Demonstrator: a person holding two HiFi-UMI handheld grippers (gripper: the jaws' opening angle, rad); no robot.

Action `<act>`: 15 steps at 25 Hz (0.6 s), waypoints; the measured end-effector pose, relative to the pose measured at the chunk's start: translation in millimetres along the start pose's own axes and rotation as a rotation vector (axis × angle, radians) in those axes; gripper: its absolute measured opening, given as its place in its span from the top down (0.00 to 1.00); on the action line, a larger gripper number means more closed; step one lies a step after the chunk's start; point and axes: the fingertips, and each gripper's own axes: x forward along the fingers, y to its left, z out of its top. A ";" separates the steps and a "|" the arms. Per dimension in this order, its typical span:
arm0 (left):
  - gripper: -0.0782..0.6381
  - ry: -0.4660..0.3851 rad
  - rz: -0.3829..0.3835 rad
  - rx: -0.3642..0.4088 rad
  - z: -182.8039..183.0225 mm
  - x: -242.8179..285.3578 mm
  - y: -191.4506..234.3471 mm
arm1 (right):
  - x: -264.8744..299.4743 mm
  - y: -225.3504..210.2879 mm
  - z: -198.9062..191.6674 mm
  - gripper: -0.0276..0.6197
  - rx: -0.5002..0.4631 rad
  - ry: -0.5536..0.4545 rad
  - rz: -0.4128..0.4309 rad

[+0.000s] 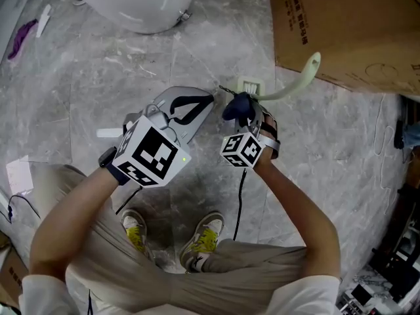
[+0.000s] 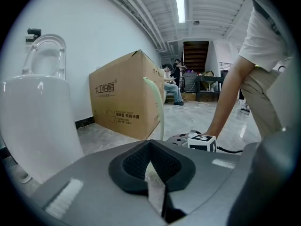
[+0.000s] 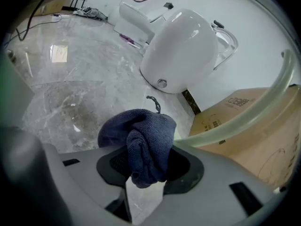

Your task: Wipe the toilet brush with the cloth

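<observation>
The toilet brush is a pale green curved handle that runs from the cardboard box down to my two grippers. My left gripper is shut, with a thin pale strip of the brush pinched between its pads. From there the handle rises straight ahead of those jaws. My right gripper is shut on a bunched dark blue cloth. In the right gripper view the cloth bulges over the jaws and lies against the handle. The brush's lower end is hidden.
A white toilet stands at the far left. A big cardboard box sits at the far right, close behind the handle. A small white square lies on the grey marble floor beyond the cloth. The person's shoes are below the grippers.
</observation>
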 end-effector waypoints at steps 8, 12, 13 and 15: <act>0.89 0.002 -0.016 0.011 1.0 1.9 -7.6 | 11.6 2.5 -3.8 0.71 0.009 0.029 0.037; 0.89 0.001 -0.021 0.013 3.4 4.6 -9.5 | 15.4 7.3 -10.3 0.71 -0.011 0.046 0.067; 0.89 0.001 -0.022 0.014 3.2 5.0 -9.8 | 15.9 8.2 -11.3 0.71 -0.015 0.050 0.072; 0.89 0.005 -0.024 0.015 2.0 5.3 -10.4 | 16.4 10.3 -12.3 0.71 -0.020 0.054 0.081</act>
